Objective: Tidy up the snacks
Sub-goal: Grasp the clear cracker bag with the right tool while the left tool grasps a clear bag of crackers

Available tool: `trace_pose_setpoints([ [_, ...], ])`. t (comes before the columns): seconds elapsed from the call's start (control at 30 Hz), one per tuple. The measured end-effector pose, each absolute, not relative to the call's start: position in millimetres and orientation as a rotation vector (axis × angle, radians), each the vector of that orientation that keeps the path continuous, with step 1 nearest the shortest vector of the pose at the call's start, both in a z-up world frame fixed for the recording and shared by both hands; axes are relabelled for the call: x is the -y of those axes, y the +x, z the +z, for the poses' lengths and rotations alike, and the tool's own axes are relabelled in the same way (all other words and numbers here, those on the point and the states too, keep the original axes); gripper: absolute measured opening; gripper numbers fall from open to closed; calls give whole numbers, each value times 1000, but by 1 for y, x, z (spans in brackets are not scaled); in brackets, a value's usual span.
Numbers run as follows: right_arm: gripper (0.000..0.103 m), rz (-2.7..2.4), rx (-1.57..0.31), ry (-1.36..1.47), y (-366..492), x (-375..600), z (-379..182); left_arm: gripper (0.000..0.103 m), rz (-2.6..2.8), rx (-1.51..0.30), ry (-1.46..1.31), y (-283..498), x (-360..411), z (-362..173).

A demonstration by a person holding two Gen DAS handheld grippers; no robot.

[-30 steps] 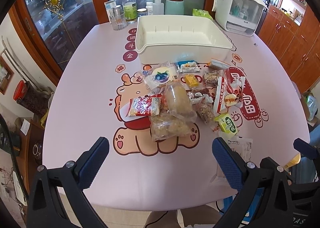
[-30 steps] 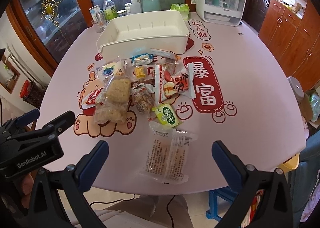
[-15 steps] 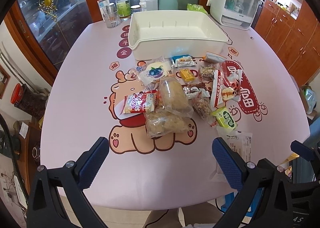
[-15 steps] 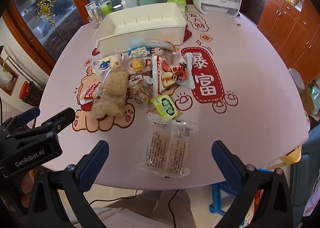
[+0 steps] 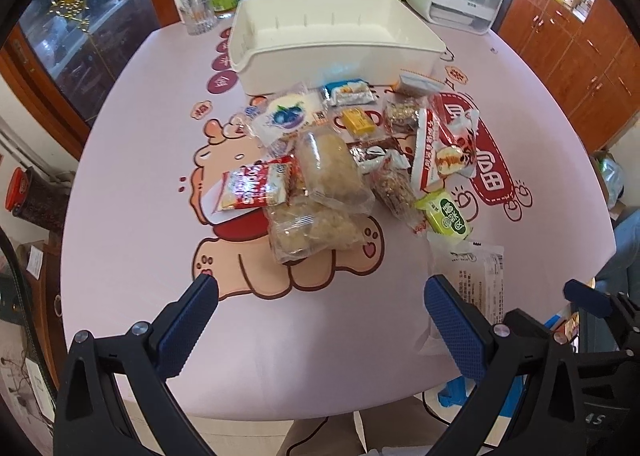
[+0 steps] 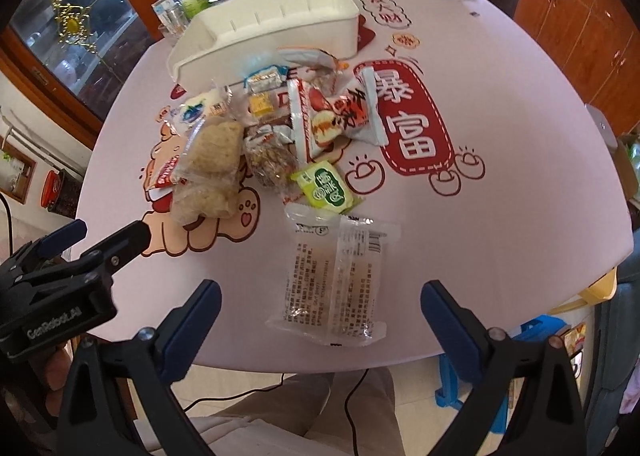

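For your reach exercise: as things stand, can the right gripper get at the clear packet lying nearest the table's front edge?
Probably yes. The right gripper is open, and the clear packet lies flat straight ahead of it, apart from the snack pile, with nothing between.

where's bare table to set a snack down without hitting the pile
Bare pink tabletop runs right of the red printed label, and left of the red-and-white packet. The white plastic bin looks empty. From the bin's front wall to the clear labelled packet it is crowded.

loose heap of wrapped snacks [image 5: 336, 159] just before empty white bin [image 5: 332, 35]
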State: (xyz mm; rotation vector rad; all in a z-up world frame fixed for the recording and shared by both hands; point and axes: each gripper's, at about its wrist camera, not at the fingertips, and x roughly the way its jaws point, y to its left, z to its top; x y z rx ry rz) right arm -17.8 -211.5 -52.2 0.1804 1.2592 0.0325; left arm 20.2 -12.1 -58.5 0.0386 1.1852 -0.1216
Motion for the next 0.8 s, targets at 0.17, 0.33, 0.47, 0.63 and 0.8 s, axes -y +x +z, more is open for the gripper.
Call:
trace_pose_setpoints([
  [0.17, 96, 34, -1319, 208, -10, 214, -84, 102, -136, -1181, 60, 31, 20, -69],
  [0.33, 93, 34, -1354, 204, -4, 210, -110, 102, -144, -1207, 31, 41, 14, -82],
  [0.47, 91, 59, -1384, 203, -1, 203, -127, 102, -125, -1220, -3, 46, -1, -90],
  [0.63, 88, 52, -1387, 180, 2, 198, -139, 102, -119, -1240, -42, 52, -16, -100],
  [0.8, 83, 43, -1397, 171, 3, 199, -150, 102, -137, -1268, -10, 61, -13, -116],
])
